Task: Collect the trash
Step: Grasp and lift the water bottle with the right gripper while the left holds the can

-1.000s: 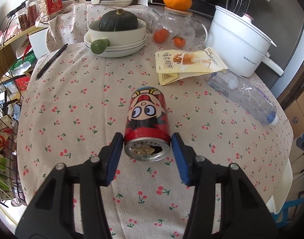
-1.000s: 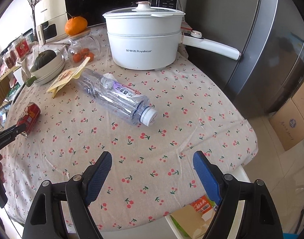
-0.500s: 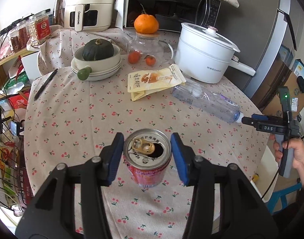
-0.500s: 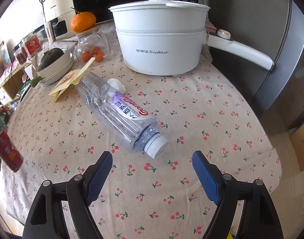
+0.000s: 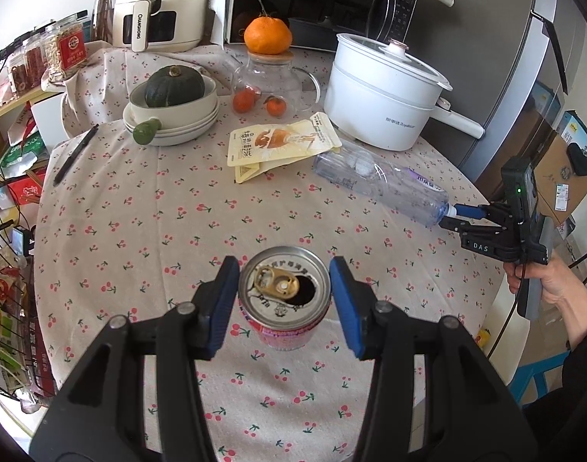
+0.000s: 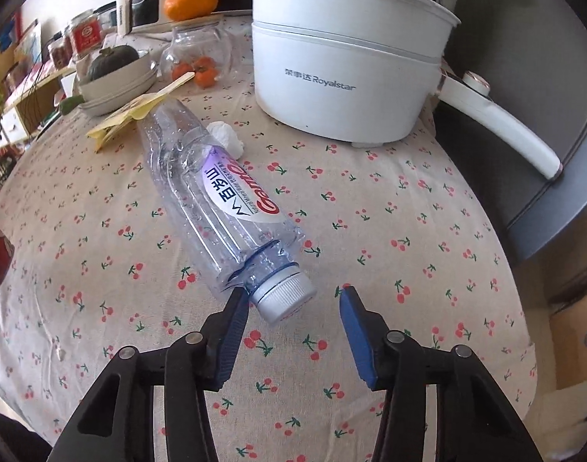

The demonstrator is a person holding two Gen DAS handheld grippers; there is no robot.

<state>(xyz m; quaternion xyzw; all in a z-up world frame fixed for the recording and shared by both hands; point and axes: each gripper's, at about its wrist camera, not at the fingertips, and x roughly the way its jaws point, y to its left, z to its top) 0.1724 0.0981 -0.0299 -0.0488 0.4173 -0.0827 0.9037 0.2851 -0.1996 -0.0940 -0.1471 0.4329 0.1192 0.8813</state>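
Observation:
My left gripper [image 5: 285,300] is shut on a red drink can [image 5: 284,297], held upright above the table with its opened top facing the camera. An empty clear plastic bottle [image 6: 212,200] lies on its side on the cherry-print tablecloth, its white cap [image 6: 282,298] towards me. My right gripper [image 6: 291,315] is open, with the cap just inside its left finger [image 6: 233,323]. The bottle [image 5: 378,184] and right gripper [image 5: 461,213] also show in the left wrist view. A yellow snack packet [image 5: 282,144] and a crumpled white tissue [image 6: 226,136] lie beyond the bottle.
A white electric pot [image 6: 343,65] with a long handle stands behind the bottle. A glass jar [image 5: 272,84] with an orange on top, stacked bowls [image 5: 174,115] holding a green squash, and a black pen [image 5: 74,156] sit further back. The table edge [image 6: 513,308] drops off at right.
My left gripper lifted the can off the table and turned it upright. My right gripper moved forward to the bottle's cap and narrowed somewhat.

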